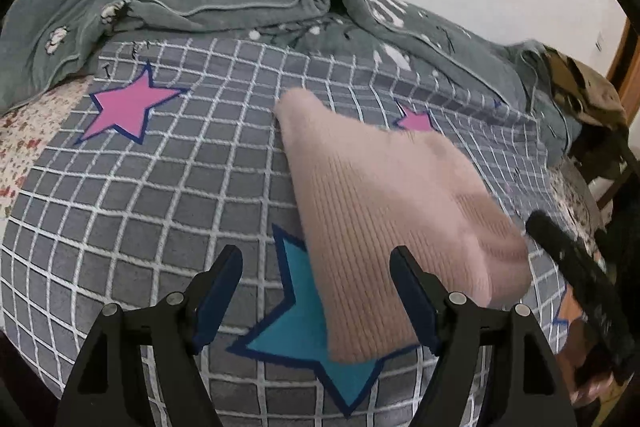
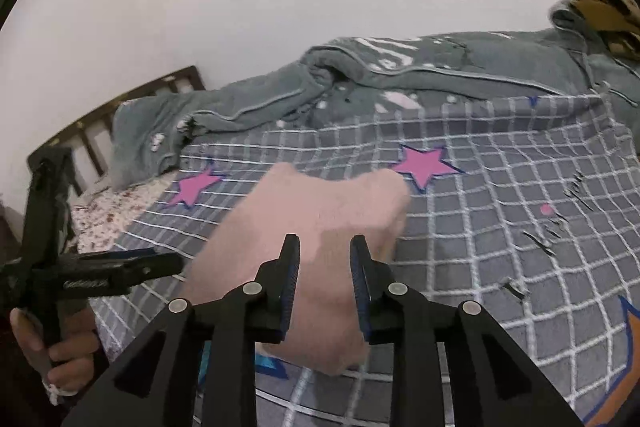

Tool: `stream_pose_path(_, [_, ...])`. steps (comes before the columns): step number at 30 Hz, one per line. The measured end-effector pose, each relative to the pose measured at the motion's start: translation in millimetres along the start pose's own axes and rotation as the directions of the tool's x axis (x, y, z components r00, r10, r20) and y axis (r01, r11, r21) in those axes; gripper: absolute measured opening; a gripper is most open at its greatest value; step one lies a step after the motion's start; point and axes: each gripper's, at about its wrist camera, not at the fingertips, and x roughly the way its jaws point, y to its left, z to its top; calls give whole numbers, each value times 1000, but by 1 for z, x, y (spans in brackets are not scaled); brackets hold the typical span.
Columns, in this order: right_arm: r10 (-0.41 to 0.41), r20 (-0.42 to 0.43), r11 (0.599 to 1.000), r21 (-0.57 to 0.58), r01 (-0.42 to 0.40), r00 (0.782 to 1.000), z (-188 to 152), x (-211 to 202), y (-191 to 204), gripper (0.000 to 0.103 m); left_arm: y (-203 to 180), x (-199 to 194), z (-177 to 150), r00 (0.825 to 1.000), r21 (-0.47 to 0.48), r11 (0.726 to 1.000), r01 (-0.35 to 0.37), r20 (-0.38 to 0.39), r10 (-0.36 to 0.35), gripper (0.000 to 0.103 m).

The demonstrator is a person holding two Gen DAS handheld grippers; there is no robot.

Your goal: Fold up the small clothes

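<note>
The pink ribbed knit garment [image 1: 384, 211] lies on the bed [image 1: 160, 195], on the grey checked cover with stars, about in the middle of it and well away from the crumpled grey-green blanket [image 1: 224, 3] along the far edge. Its near end covers a part of the blue star [image 1: 296, 331]. It seems already doubled, with a rounded fold on the side toward the right hand-held gripper; the exact kind of garment cannot be told.

Such a knit is judged to be light, soft and limp. It will sag and stretch when lifted by one point, and it will not slip easily on the fuzzy cover. The best hold is probably at a corner or along a free edge, taking both layers together so the fold does not open.

The left hand-held gripper [image 1: 316, 291] points steeply down to the bed, and its jaws stand wide with nothing between them; the right finger is over the garment's near edge. The right hand-held gripper [image 2: 325, 275] points less steeply, above the garment. Its jaws are narrow but parted, and no cloth is pinched between the pads. In the right wrist view a hand [image 2: 60, 351] holds the left tool by its handle.
</note>
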Motion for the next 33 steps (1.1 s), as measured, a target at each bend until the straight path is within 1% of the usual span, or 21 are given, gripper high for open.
stream_pose_path(3, [70,-12,997,-41,-70,997,-2,11,21,26,8,2,8,1000,-37,999,-16,15,17,75])
stream_pose_path(5, [120,-39,987,-100,-124,992,-9,24,41,26,16,5,11,1000,-62,998,-14,9,14,75])
stream_pose_path(7, [125,-64,979,-155,-133,990,-19,41,56,26,22,7,14,1000,-77,997,-18,3,19,75])
stream_pose_path(8, [107,-99,978,-166,-123,989,-25,55,60,26,25,8,14,1000,-77,997,-19,4,20,75])
stream_pose_path(10, [87,-149,984,-143,-109,985,-32,73,54,23,28,8,15,1000,-68,997,-28,10,29,75])
stream_pose_path(11, [110,-177,985,-110,-131,978,-35,80,47,23,29,8,14,999,-61,998,-29,14,29,75])
stream_pose_path(12, [136,-184,985,-82,-153,974,-37,82,40,22,30,9,14,1000,-58,998,-24,14,25,75])
stream_pose_path(14, [139,-193,986,-64,-154,971,-40,81,35,22,32,11,14,1000,-55,998,-8,15,9,75])
stream_pose_path(17, [122,-197,984,-104,-144,973,-43,75,38,21,29,18,16,1000,-50,999,14,11,-14,75])
stream_pose_path(19, [135,-187,984,-91,-154,973,-36,64,36,21,22,23,20,1000,-31,999,25,12,-24,75])
stream_pose_path(20, [143,-169,984,-81,-158,975,-31,58,33,21,18,26,22,1000,-19,999,27,13,-27,75])
stream_pose_path(21, [135,-140,986,-78,-147,981,-24,52,31,21,14,30,25,1000,-8,1000,27,12,-27,75])
stream_pose_path(22, [106,-102,990,-87,-115,989,-17,47,28,23,8,35,28,1000,3,1000,25,8,-25,75])
stream_pose_path(25, [16,-54,994,-104,-21,998,0,47,19,24,1,47,35,1000,15,1000,14,-1,-14,75])
stream_pose_path(26, [-15,-64,994,-105,9,998,2,54,14,24,-1,53,37,1000,15,1000,8,-5,-8,75])
stream_pose_path(27, [-42,-89,994,-103,33,995,3,63,7,18,0,56,36,1000,14,1000,2,-9,-2,74])
stream_pose_path(29, [-96,-143,990,-118,80,985,-2,81,-4,11,2,65,35,1000,9,1000,-1,-23,1,77])
stream_pose_path(31, [-133,-147,980,-168,108,980,-8,88,-7,10,5,70,33,999,-3,1000,19,-36,-19,77])
stream_pose_path(33, [-137,-143,976,-191,108,980,-8,90,-9,10,4,71,34,999,1,1000,22,-33,-22,77])
